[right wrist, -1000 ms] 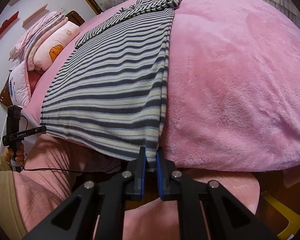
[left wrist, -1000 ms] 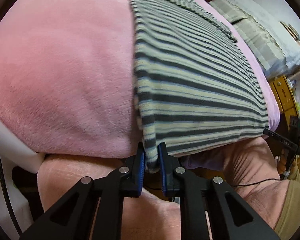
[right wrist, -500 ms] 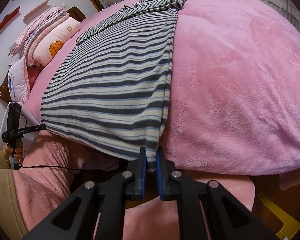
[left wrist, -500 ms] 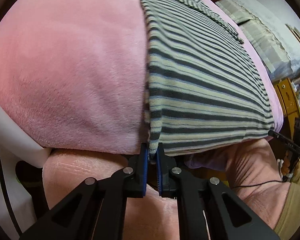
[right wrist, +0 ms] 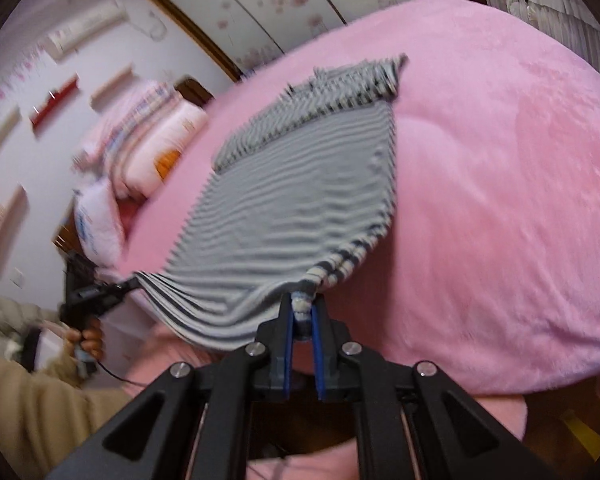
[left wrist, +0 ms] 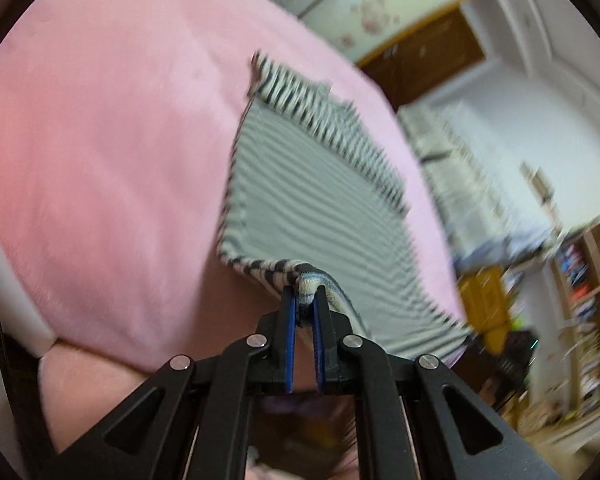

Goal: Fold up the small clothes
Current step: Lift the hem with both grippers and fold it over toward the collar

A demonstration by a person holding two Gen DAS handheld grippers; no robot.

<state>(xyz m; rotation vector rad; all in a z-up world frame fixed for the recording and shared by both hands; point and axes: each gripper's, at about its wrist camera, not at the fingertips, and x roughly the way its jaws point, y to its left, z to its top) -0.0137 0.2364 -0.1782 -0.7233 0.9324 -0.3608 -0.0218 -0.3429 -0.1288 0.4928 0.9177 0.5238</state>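
A grey-and-cream striped garment lies on a pink plush bedcover. Its near hem is lifted off the bed edge. My left gripper is shut on the hem's left corner, with cloth bunched between the blue pads. My right gripper is shut on the right corner the same way. The hem hangs stretched between them. In the right wrist view the other gripper shows at the left with a hand on its grip. The far end of the garment still rests flat on the bed.
Pillows are stacked at the head of the bed. Wall shelves and a wardrobe stand beyond. A cluttered shelf unit is at the right of the left wrist view. A person's pink-clad lap lies below the bed edge.
Both grippers have risen and tilted up, lifting the near hem off the bed edge. More of the room shows beyond the bed. The cloth now curls up at each pinched corner.
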